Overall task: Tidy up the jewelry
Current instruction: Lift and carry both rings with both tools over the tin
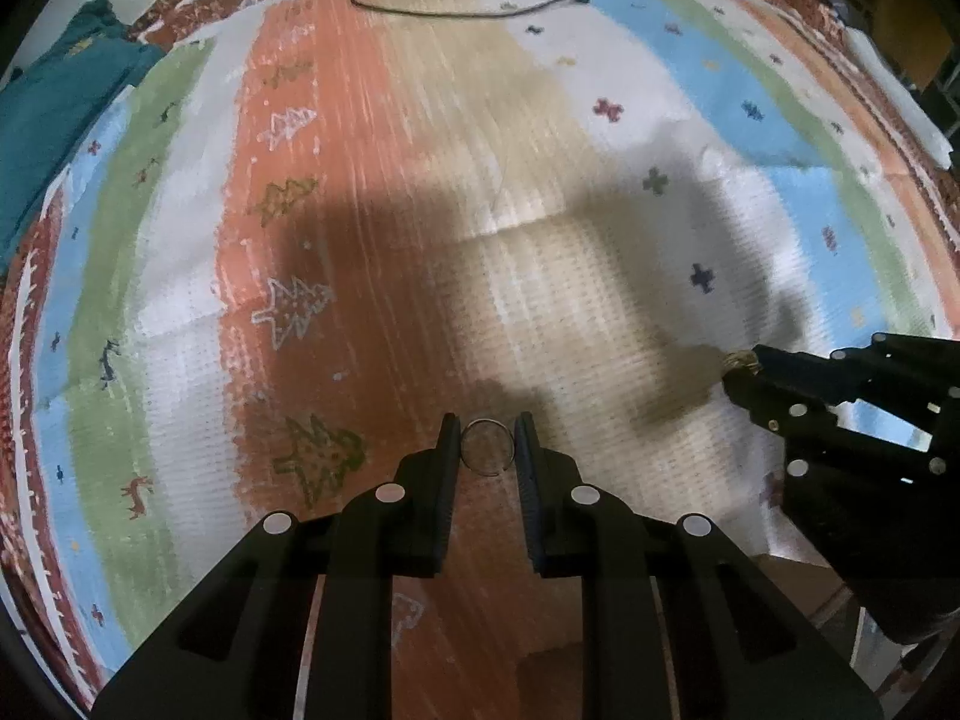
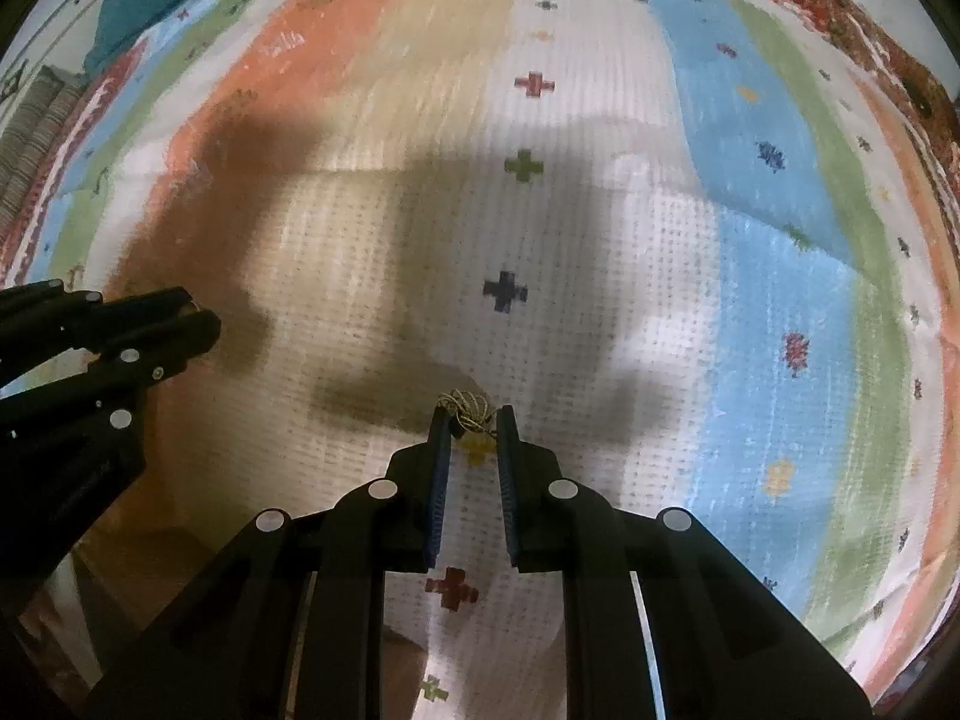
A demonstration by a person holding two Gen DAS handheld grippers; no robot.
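both grippers carry jewelry above the striped rug (image 1: 420,120). left gripper (image 1: 487,447) has its fingers closed on a thin silver ring (image 1: 487,449), pinched edge-on at the very tips, so only two small spots of the band touch the pads; my guess is that a slight twist or a loosening of the squeeze would let it pop out and roll across the weave, where a thin band would be hard to spot. right gripper (image 2: 471,435) is clamped on a small gold twisted-wire piece (image 2: 465,407), also held only at the tips, with most of the coil sticking out past them; it could snag on the rug's loops if lowered carelessly, or bend if squeezed harder. the two grippers sit near each other, so a hasty swing might knock one piece loose. farther off, a dark cable (image 1: 456,9) lies across the rug and a teal cloth (image 1: 54,96) sits at the far left edge; no tray or box for the jewelry is in view, so where these pieces should go cannot be told.
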